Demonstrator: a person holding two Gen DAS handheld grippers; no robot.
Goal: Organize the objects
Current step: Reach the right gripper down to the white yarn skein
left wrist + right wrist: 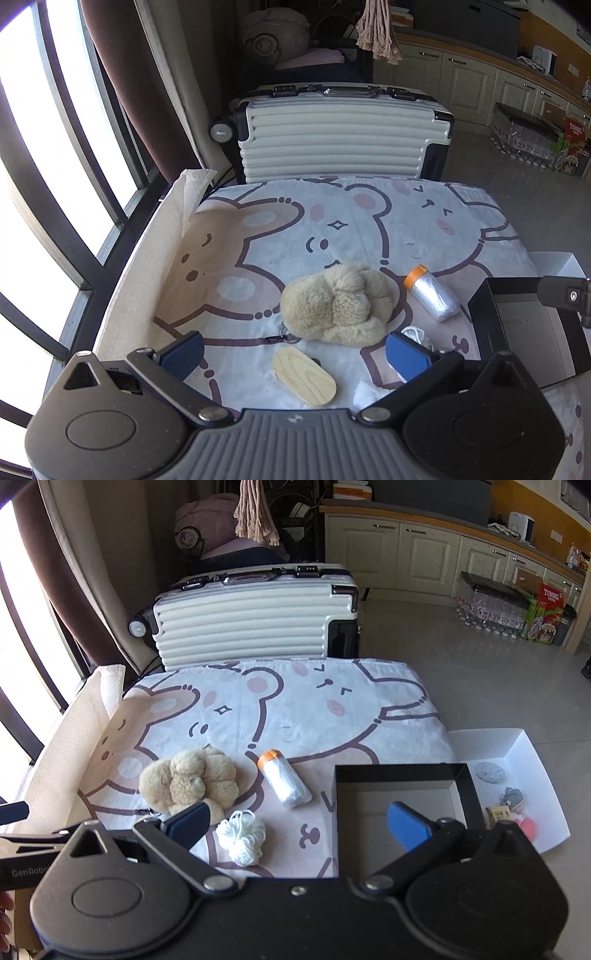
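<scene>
A beige plush toy (pixel 338 304) lies mid-table on the bear-print cloth (pixel 332 221); it also shows in the right wrist view (pixel 190 781). A roll of clear bags with an orange cap (pixel 432 292) (pixel 284 779) lies to its right. A wooden brush (pixel 304 377) lies between my left gripper's open fingers. White yarn (pixel 242 836) lies near the front. An empty black box (pixel 402 794) stands at the right. My left gripper (pixel 295 358) is open and empty. My right gripper (pixel 297 825) is open and empty, between the yarn and the box.
A white tray (pixel 532 753) beyond the black box holds a grey stone, a small figure and other bits. A white suitcase (pixel 255 616) stands behind the table. A paper towel sheet (pixel 147 266) lines the left edge by the window. Crumpled white tissue (pixel 367 393) lies near the front.
</scene>
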